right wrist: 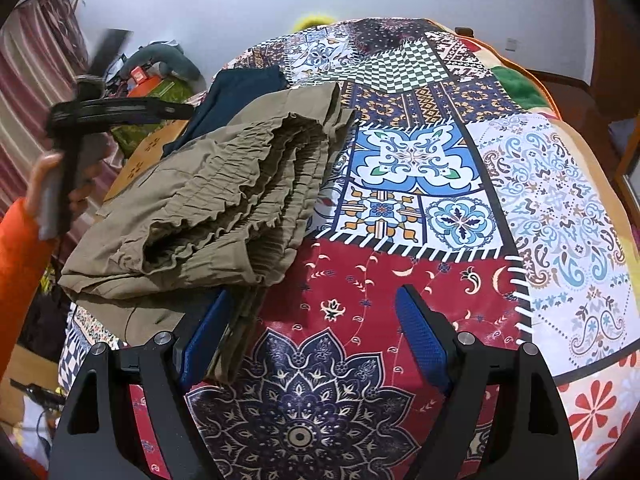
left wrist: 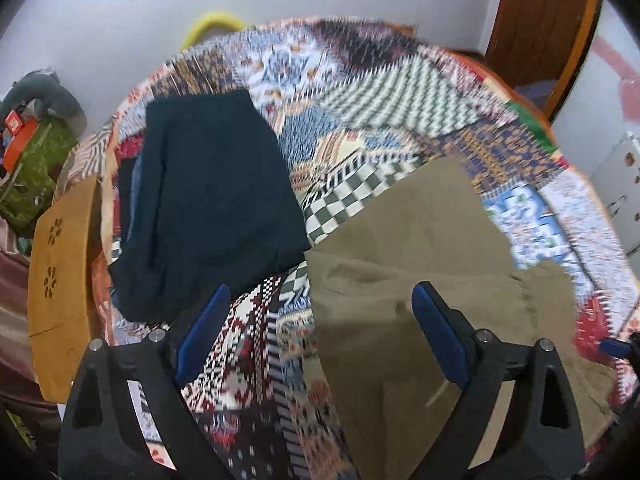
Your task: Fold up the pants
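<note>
Left tool (left wrist: 320,332) hangs over the bed, tilted down, fingers spread wide, nothing between them. Its left pad (left wrist: 202,332) sits over the patchwork bedspread (left wrist: 384,92); its right pad (left wrist: 438,336) is over the khaki pants (left wrist: 420,240), contact not clear. From the right wrist view the left tool (right wrist: 120,110) shows as a black blurred bar up at left, gripped by the person's left hand (right wrist: 48,184) with an orange sleeve (right wrist: 20,264) below it; its tips are too smeared to read there.

Right tool (right wrist: 316,336) is low over the bedspread (right wrist: 400,272), also spread wide and empty. Its left pad (right wrist: 204,340) is just beside, maybe touching, the near edge of the khaki pants (right wrist: 208,200); right pad (right wrist: 422,340) is over the red patch. No right hand in view.

Khaki pants lie folded in a stack on the left part of the bed, gathered waistband layers facing the right camera. A dark navy folded garment (left wrist: 208,200) lies beyond them, apart from the khaki in the left view, mostly hidden behind it in the right view (right wrist: 240,88).

A tan wooden board (left wrist: 60,264) stands at the bed's left edge. A yellow ring-shaped thing (left wrist: 212,26) peeks over the far edge, cut off. The left view is motion-blurred, bedspread pattern smeared.
</note>
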Demonstrator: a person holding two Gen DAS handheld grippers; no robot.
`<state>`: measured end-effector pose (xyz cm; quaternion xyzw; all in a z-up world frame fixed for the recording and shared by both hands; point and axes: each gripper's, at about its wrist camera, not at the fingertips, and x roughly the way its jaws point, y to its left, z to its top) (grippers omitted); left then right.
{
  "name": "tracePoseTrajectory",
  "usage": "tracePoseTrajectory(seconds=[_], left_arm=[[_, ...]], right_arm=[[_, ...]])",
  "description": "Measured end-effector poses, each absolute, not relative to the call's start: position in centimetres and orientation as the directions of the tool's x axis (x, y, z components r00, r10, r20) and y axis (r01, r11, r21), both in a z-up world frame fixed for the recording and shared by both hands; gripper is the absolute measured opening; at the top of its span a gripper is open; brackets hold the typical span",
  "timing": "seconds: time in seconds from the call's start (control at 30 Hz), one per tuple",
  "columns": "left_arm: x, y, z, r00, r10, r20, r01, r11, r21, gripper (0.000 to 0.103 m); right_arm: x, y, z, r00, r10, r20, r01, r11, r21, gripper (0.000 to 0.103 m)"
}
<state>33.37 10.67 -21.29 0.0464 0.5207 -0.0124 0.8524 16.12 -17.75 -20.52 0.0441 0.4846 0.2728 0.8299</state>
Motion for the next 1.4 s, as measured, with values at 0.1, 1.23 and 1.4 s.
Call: tracePoseTrajectory(seconds=[0.1,1.23,1.4], left_arm=[[35.1,10.6,-23.9,0.396,0.012,-0.918,0.092,0.994,0.053,0.093],[13.8,10.9,-21.7,0.433,0.108,-0.895,-0.004,0.993,0.118,0.096],[13.0,8.9,-21.2,0.463,0.007,-0.886,0.031,0.999,0.024,0.096]], right_arm=[[16.4,-17.8,-20.6,0.382,0.492,-0.782,-0.411,0.849,0.333,0.081],[13.8,-17.5,-16.2,0.452,0.525,-0.721,-0.484,0.823,0.297,0.081],[13.4,-17.0,-16.8,0.448,0.53,-0.72,-0.491,0.819,0.297,0.081]])
